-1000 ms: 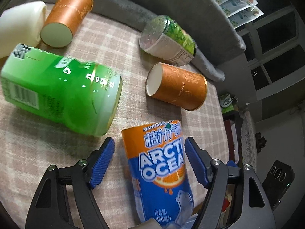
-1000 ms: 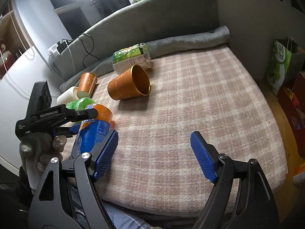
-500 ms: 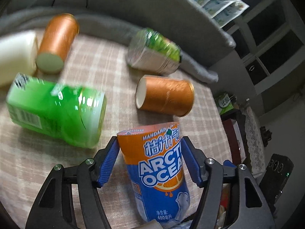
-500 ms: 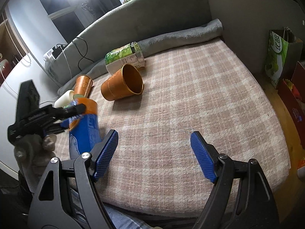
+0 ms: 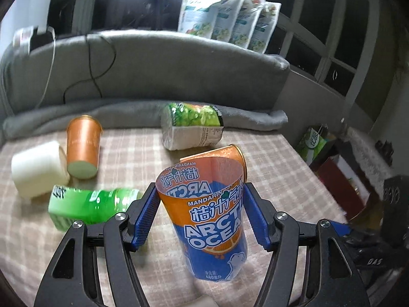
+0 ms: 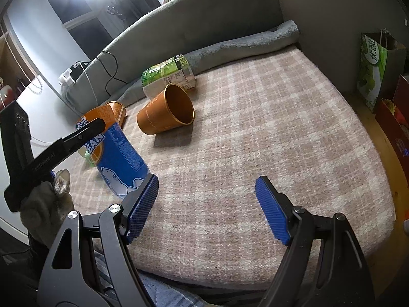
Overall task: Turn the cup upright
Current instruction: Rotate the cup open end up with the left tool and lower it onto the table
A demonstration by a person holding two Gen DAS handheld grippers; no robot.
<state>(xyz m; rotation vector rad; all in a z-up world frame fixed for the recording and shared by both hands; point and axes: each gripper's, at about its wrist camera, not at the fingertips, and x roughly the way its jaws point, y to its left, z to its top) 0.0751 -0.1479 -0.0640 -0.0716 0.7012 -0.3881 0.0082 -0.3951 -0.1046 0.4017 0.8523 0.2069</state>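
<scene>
My left gripper (image 5: 200, 213) is shut on the blue and orange Arctic Ocean cup (image 5: 212, 220). The cup stands nearly upright with its open mouth up and its base on the checked blanket (image 5: 276, 168). In the right wrist view the same cup (image 6: 120, 158) leans slightly, with the left gripper's finger (image 6: 76, 138) across its upper part. My right gripper (image 6: 205, 208) is open and empty over the blanket's near edge, to the right of the cup.
An orange cup (image 6: 166, 113) lies on its side mid-blanket, another orange cup (image 5: 83, 148) lies at the left. A green bottle (image 5: 89, 206), a white container (image 5: 37, 168) and a green-labelled cut bottle (image 5: 193, 129) also lie there. A grey rolled cushion (image 6: 242, 48) borders the back.
My left gripper closed on the Arctic Ocean cup and swung it from lying flat to nearly upright. The right gripper stayed still and open.
</scene>
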